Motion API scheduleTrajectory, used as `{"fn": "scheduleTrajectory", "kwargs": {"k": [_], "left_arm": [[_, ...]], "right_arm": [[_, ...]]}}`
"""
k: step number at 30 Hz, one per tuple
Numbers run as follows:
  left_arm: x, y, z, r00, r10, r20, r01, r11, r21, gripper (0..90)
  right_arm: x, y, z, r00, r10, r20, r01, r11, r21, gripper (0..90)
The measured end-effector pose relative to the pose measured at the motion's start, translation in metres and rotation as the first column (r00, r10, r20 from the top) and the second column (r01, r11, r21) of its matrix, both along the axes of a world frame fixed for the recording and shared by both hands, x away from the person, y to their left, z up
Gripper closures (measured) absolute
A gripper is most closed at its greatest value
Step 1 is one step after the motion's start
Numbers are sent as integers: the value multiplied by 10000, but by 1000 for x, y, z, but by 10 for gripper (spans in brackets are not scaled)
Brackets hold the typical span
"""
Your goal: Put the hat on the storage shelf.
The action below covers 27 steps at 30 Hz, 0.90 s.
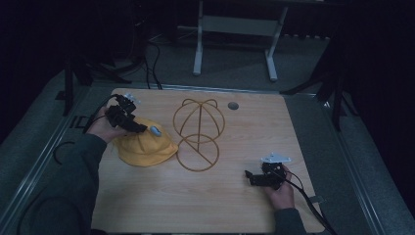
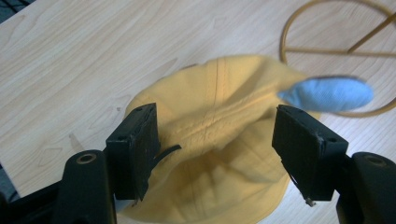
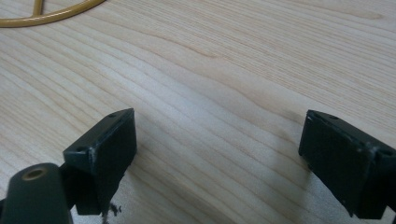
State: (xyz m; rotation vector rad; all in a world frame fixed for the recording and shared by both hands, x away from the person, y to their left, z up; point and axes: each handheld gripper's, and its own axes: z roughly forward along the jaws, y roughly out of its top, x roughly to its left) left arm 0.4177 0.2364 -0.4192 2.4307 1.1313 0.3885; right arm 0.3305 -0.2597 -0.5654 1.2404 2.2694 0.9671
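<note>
A yellow cloth cap [image 1: 144,146] lies on the wooden table [image 1: 235,205], left of a gold wire hat stand [image 1: 198,132]. A light blue patch [image 1: 155,130] sits on the cap's top. My left gripper [image 1: 139,128] hovers over the cap's left side with its jaws open. In the left gripper view the cap [image 2: 219,154] lies below and between the spread jaws, the blue patch [image 2: 327,93] just past the right one. My right gripper [image 1: 249,176] rests low over bare wood at the table's right front, open, with nothing between its jaws [image 3: 217,154].
The stand's round base ring [image 1: 198,153] lies flat beside the cap; its edge is at the top left of the right gripper view [image 3: 51,14]. A grey round cap [image 1: 233,105] is set into the table's far side. Metal desk legs [image 1: 198,44] stand beyond the table.
</note>
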Motion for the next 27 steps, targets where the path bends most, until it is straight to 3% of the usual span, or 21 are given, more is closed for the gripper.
{"fn": "scheduleTrajectory", "kwargs": {"k": [8, 17, 21, 27], "left_arm": [[4, -4, -8, 9999, -118, 33, 115, 9964, 841, 363], [7, -5, -12, 9995, -201, 255, 175, 9948, 1003, 370], [9, -5, -13, 9996, -86, 265, 53, 9928, 1200, 467], [7, -5, -15, 9994, -323, 159, 296, 9883, 1497, 696]], "right_arm": [[0, 0, 0, 10000, 0, -2, 0, 10000, -1, 112], [0, 0, 0, 10000, 2, -1, -2, 10000, -2, 112], [0, 0, 0, 10000, 2, 0, -2, 10000, -5, 112], [0, 0, 0, 10000, 3, -1, -3, 10000, -3, 112]]}}
